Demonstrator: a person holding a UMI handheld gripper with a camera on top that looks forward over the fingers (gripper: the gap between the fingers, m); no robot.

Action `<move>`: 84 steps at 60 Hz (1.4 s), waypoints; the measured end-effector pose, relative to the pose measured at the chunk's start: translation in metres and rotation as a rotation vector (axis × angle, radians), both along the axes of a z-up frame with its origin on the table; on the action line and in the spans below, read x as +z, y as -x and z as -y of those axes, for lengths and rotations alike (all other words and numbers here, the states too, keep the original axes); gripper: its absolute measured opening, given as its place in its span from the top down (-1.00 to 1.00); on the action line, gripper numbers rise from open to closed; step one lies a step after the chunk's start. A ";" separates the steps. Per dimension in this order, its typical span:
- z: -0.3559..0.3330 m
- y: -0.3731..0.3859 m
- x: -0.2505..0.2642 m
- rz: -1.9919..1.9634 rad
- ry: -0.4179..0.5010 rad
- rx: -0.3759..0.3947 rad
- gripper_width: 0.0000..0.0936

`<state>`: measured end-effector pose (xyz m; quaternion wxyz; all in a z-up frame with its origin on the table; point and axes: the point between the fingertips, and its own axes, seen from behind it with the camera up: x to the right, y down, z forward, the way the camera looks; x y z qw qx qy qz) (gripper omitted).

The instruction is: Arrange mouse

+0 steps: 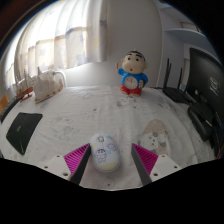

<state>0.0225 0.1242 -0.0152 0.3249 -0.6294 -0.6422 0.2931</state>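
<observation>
"Where is the mouse (105,150)?"

"I see it on the counter (70,115). It is white, and it sits between my tool's (110,160) two fingers, close to them. The tool is open. There is a gap on each side, so nothing is holding the mouse."

"What else is there?"

"A toy figure (131,74) stands far beyond it. A black flat thing (22,130) lies off to the left, and a bag (47,86) sits farther back."

"What could go wrong?"

"I think the mouse is smooth and round. If I squeeze off-center, it could slip out or spin away. If I push forward too low, I could shove it along the counter."
</observation>
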 end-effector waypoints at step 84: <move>0.390 0.023 0.043 0.036 0.123 0.105 0.16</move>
